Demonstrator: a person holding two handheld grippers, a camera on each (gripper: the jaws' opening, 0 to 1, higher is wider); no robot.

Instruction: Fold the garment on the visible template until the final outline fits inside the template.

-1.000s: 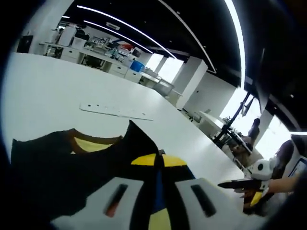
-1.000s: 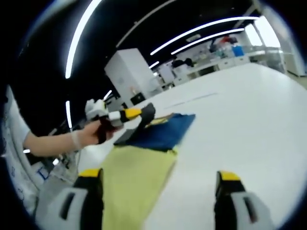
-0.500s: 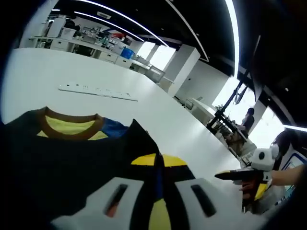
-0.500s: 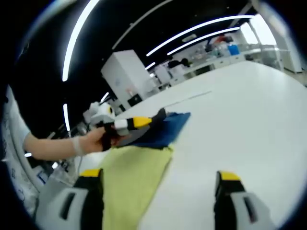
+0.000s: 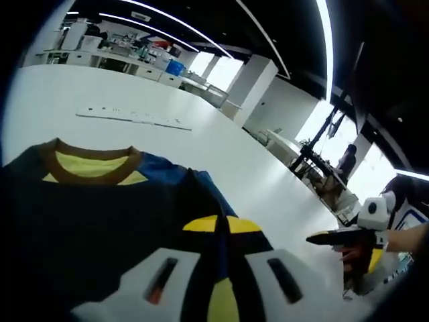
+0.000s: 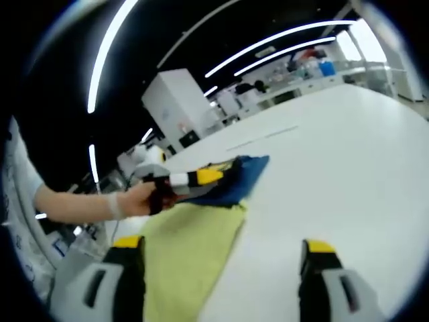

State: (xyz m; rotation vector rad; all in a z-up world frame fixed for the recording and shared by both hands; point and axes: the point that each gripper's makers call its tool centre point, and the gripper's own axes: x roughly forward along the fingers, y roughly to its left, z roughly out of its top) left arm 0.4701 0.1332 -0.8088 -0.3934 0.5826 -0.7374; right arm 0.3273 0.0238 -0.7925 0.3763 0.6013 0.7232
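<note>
White table top [image 5: 80, 87] fills a big office room with long ceiling lights and desks far at the back. Seen from the left gripper view, the garment [image 5: 100, 215] lies flat on the table close to the camera. It is dark, with a brown collar around a yellow patch and a blue part on its right side. The left gripper [image 5: 221, 235] has its two jaws pressed close together on a dark fold of the garment, and a yellow and blue bit shows between them. A thin white strip [image 5: 131, 117] lies well apart from the garment, farther back on the table. Lots of bare table lies past the collar and to the right. Far right, the right gripper [image 5: 355, 238] hangs over the table edge, held by a hand. Seen from the right gripper view, the right gripper [image 6: 218, 261] has its jaws spread wide with nothing between them. Its left jaw sits over a yellow cloth [image 6: 191, 248] on the table. Just past the yellow cloth is the blue edge of the garment, where the left gripper and a hand [image 6: 137, 199] are. To the right, the table is bare and wide.
</note>
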